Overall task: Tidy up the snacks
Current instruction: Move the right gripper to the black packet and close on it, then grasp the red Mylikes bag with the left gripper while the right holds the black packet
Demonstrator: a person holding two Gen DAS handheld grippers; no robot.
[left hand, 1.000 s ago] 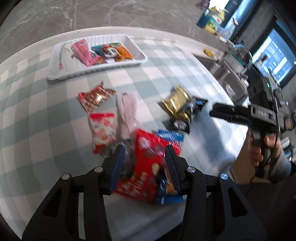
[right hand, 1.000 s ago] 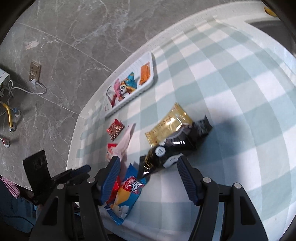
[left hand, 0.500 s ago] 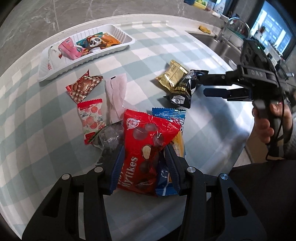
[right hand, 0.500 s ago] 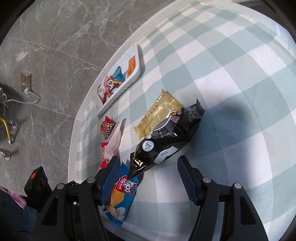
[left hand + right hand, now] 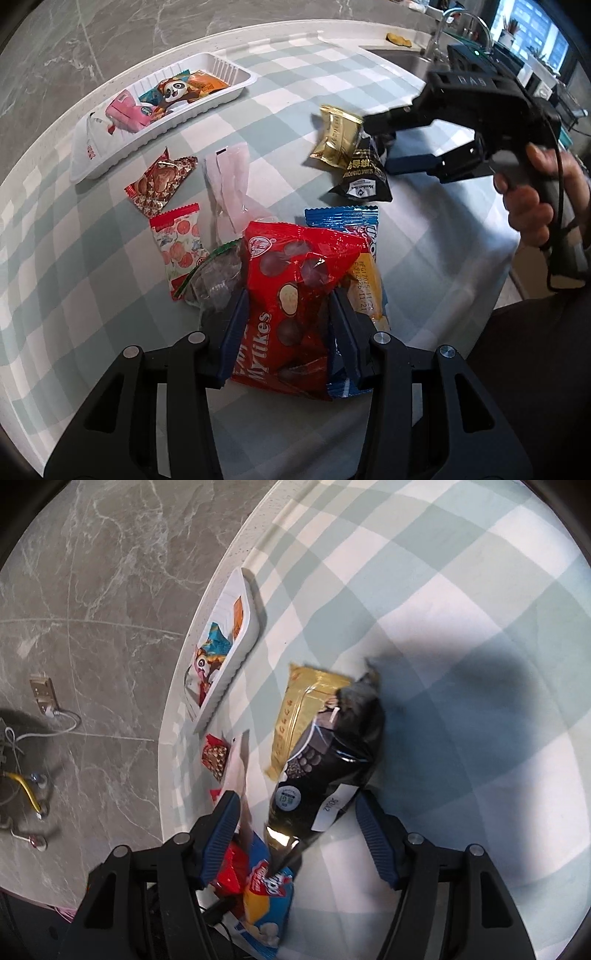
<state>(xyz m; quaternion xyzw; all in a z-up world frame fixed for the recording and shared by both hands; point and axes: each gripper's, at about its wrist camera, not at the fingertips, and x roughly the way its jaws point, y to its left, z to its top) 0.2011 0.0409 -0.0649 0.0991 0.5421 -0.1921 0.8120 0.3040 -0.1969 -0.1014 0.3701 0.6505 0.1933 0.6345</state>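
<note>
I have two tongs over a scatter of snack packets, and each has its own target; my left gripper [image 5: 288, 325] straddles the red Mylikes bag [image 5: 291, 295], its blue pads hard against the bag's two sides, so I read it as clenched on the bag, though the bag looks to rest on the cloth all the same. The bag's long axis runs straight away from the tongs, so the pads cross its narrow width; the blue-and-yellow packet [image 5: 364, 258] lies partly under it on the right, touching.

My right gripper [image 5: 295, 834] stands released, jaws wide, with the black packet [image 5: 325, 775] between them but neither pad on it; the packet's long axis runs away from the tongs and slightly right, with its glossy near end closest to me, overlapping the gold packet [image 5: 299, 716] beside it; I judge that pair is what matters for the coming closure, since a careless pinch could drag the gold one along.

The white tray [image 5: 92, 162] sits well apart at the far edge, already holding a few packets; the checked tablecloth [image 5: 66, 288] covers a rounded table; grey marbled floor lies beyond, and a sink with a tap at the far right.
</note>
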